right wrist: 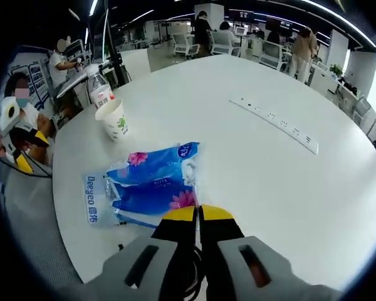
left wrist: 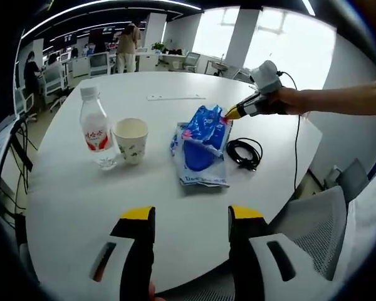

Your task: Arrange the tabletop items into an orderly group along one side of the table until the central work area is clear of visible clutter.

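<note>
A blue tissue pack (left wrist: 202, 147) (right wrist: 153, 182) lies on the round white table (left wrist: 81, 200), its far corner lifted. My right gripper (left wrist: 233, 113) (right wrist: 197, 214) comes in from the right and is shut on that corner. A coiled black cable (left wrist: 244, 152) rests to the right of the pack. Left of the pack stand a paper cup (left wrist: 131, 140) (right wrist: 114, 119) and a clear water bottle (left wrist: 95, 128) (right wrist: 101, 93) with a red label. My left gripper (left wrist: 192, 216) hovers open over the table's near edge, holding nothing.
A long white power strip (left wrist: 175, 97) (right wrist: 276, 122) lies across the far part of the table. A grey mesh chair (left wrist: 313, 216) stands at the near right edge. Desks, chairs and people are in the office beyond.
</note>
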A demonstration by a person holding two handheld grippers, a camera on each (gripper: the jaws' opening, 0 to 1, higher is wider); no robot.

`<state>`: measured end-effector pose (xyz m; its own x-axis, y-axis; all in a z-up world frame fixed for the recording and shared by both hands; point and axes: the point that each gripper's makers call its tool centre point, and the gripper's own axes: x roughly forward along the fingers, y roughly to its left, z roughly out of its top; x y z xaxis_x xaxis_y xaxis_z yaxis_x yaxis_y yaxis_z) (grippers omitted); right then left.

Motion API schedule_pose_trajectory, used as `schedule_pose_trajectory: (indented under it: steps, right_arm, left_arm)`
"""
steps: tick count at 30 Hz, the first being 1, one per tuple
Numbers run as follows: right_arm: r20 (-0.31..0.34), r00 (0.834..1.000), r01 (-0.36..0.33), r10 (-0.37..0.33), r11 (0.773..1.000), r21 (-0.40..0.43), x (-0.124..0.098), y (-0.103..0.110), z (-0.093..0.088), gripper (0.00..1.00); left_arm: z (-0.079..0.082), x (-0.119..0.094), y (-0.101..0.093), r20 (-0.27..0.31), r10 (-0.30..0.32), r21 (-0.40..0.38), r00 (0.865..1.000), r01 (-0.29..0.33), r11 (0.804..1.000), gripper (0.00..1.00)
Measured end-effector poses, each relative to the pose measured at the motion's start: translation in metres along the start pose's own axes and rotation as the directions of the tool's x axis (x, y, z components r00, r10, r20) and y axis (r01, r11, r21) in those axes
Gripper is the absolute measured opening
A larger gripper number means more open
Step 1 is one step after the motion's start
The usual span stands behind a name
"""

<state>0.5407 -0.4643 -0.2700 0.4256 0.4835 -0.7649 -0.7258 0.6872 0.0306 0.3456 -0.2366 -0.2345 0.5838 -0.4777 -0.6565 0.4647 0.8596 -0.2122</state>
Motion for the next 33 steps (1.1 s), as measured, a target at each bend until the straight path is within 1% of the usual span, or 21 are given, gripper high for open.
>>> schedule_pose_trajectory:
  steps: [6,11,23,27,33]
  right_arm:
    - [0.016,1.0,0.019,-0.02,1.0,0.021,-0.01,-0.013,0.0,0.0]
    - [0.022,0.999,0.033,-0.034,0.999,0.034,-0.019,-0.017,-0.003,0.0]
    - [0.065,0.994,0.078,-0.087,0.99,0.117,-0.052,-0.028,-0.013,0.0]
    - [0.085,0.99,0.094,-0.11,0.98,0.177,-0.063,-0.035,-0.022,0.0]
    - [0.083,0.988,0.11,-0.132,0.967,0.231,-0.075,-0.046,-0.037,0.0]
  left_arm:
    - [0.004,0.004,-0.003,0.002,-0.011,0.01,1.0,0.011,1.0,0.46]
    - [0.007,0.008,-0.008,-0.001,-0.024,0.024,1.0,0.024,0.999,0.46]
    - [0.018,0.018,-0.019,-0.005,-0.053,0.06,0.999,0.053,0.997,0.46]
    - [0.02,0.022,-0.024,-0.006,-0.064,0.069,0.998,0.064,0.996,0.46]
    - [0.021,0.027,-0.029,-0.011,-0.077,0.076,0.997,0.077,0.994,0.46]
